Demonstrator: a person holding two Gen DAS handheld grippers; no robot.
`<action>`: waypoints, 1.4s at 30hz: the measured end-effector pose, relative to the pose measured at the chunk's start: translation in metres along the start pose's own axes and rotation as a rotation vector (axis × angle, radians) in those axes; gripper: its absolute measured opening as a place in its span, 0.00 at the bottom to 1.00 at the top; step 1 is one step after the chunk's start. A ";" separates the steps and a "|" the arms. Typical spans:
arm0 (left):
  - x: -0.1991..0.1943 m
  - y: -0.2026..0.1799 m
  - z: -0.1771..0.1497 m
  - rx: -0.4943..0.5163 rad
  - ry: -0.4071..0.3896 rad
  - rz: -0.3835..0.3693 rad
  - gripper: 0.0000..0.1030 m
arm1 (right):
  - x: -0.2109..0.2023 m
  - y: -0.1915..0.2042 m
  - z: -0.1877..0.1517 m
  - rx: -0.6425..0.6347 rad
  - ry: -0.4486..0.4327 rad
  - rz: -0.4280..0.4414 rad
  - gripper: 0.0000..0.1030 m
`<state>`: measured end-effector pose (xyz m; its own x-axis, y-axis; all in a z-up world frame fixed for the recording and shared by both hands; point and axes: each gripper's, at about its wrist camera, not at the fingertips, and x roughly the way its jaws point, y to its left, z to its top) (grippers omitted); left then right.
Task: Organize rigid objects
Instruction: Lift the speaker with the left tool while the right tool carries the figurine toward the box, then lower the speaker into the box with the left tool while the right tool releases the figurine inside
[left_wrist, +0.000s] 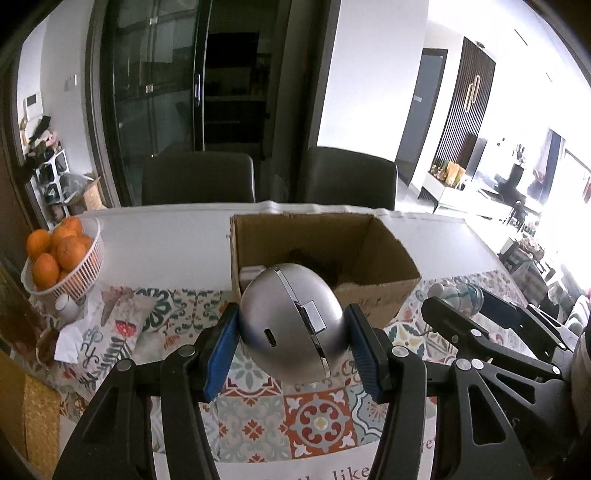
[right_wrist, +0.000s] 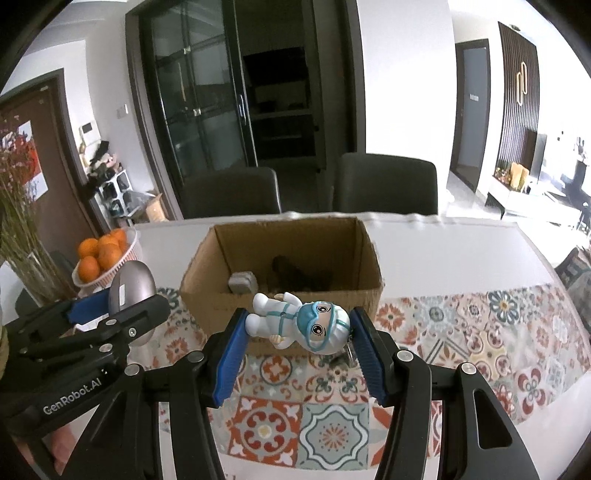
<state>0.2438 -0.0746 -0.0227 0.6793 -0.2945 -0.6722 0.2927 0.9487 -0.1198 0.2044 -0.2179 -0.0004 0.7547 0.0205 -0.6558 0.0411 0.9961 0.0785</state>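
In the left wrist view, a white basket of oranges sits at the left edge, on the corner of the patterned tablecloth. At the centre bottom, the left gripper has its blue pads clamped on either side of a silver egg-shaped device, holding it clear of the cloth. Just behind it stands the open cardboard box, with a small grey item and something dark inside. At the right edge the right gripper shows from the side.

In the right wrist view, the left gripper with the silver device shows at the left. At the centre, the right gripper pinches a small white-suited figurine lying sideways between its pads, in front of the box.
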 end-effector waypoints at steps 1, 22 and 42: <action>-0.001 0.000 0.003 0.003 -0.005 0.002 0.55 | -0.001 0.000 0.002 -0.002 -0.006 0.000 0.55; 0.003 -0.002 0.061 0.026 -0.082 0.012 0.55 | 0.002 0.003 0.061 -0.040 -0.126 -0.003 0.55; 0.093 0.006 0.091 0.042 0.104 0.038 0.55 | 0.099 -0.008 0.094 -0.067 0.058 0.034 0.55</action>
<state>0.3703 -0.1065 -0.0195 0.6177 -0.2431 -0.7479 0.2980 0.9524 -0.0635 0.3405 -0.2322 0.0050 0.7156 0.0577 -0.6961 -0.0296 0.9982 0.0523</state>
